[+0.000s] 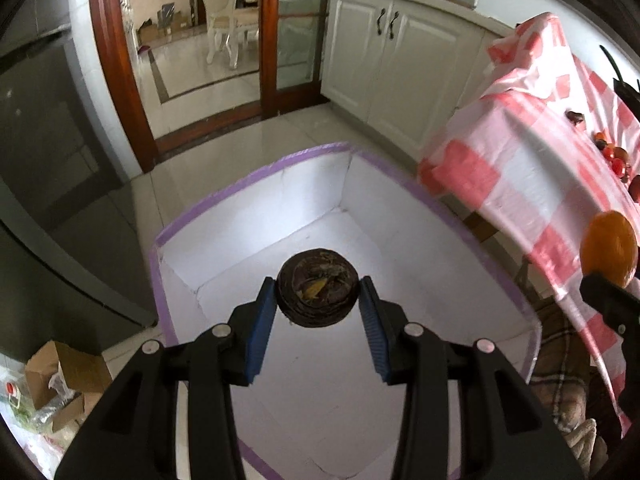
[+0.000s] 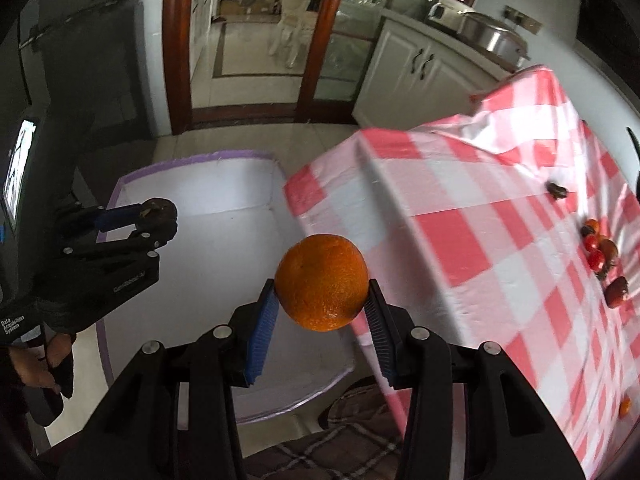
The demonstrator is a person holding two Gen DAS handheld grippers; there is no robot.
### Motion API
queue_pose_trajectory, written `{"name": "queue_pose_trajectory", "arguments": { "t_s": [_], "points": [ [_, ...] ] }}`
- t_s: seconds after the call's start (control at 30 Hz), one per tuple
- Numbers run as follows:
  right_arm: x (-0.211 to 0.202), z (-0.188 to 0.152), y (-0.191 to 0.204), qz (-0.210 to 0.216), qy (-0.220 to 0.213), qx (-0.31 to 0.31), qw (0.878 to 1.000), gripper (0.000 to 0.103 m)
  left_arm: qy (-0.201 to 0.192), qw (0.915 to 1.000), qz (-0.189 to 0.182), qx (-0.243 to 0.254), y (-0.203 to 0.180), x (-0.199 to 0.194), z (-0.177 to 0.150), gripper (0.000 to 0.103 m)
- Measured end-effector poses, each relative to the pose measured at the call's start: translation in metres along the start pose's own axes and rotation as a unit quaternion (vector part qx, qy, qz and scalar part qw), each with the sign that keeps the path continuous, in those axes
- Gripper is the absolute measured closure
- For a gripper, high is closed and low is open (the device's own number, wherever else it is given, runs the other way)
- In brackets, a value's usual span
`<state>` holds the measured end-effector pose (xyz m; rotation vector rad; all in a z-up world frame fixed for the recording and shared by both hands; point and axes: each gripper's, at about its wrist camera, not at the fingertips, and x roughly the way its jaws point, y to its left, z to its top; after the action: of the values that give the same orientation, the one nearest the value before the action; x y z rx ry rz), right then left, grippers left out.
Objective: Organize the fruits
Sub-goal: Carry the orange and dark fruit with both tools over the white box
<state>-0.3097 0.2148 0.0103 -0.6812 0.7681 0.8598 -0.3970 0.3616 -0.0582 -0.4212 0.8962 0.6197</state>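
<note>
at nine o'clock of the scene, the left gripper (image 1: 319, 300) is partly closed, its blue pads (image 1: 262, 330) pressing both sides of a dark, wrinkled round fruit (image 1: 319, 291) held in the air over an open white box (image 1: 280, 236) with purple-taped edges, which sits on the tiled floor. at the centre, the right gripper (image 2: 322, 300) is likewise clamped on an orange (image 2: 322, 282), held above the gap between the box and the table corner. toward three o'clock, a table under a red and white checked cloth (image 2: 460, 240) carries small red fruits (image 2: 596, 248) near its far edge and a small orange fruit (image 2: 624, 407) closer in.
</note>
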Motion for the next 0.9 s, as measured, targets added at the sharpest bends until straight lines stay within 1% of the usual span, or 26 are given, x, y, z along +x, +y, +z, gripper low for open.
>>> {"name": "queue_pose_trajectory", "arguments": {
  "t_s": [0.27,0.57,0.7,0.77,0.8,0.87,0.9],
  "points": [
    [0.036,-0.001,0.028,0.028,0.036,-0.023,0.999,0.059,0.038,0.9990,0.014,-0.016,0.017,0.026,-0.017,0.061],
    [0.085,-0.011,0.043,0.058,0.088,-0.031,0.994,0.059,0.081,0.9958,0.032,-0.026,0.023,0.053,-0.033,0.060],
    [0.098,-0.018,0.049,0.062,0.104,-0.034,0.992,0.059,0.094,0.9946,0.036,-0.025,0.020,0.060,-0.038,0.060],
    [0.105,-0.021,0.051,0.064,0.112,-0.035,0.991,0.059,0.091,0.9945,0.049,-0.015,0.015,0.061,-0.039,0.060],
    [0.107,-0.023,0.052,0.065,0.115,-0.034,0.991,0.059,0.092,0.9943,0.053,-0.013,0.014,0.062,-0.037,0.060],
    [0.114,-0.025,0.052,0.069,0.127,-0.032,0.989,0.059,0.093,0.9942,0.053,-0.014,0.013,0.064,-0.036,0.053],
    [0.116,-0.026,0.053,0.070,0.131,-0.031,0.988,0.059,0.093,0.9942,0.052,-0.014,0.012,0.063,-0.036,0.052]
  ]
}}
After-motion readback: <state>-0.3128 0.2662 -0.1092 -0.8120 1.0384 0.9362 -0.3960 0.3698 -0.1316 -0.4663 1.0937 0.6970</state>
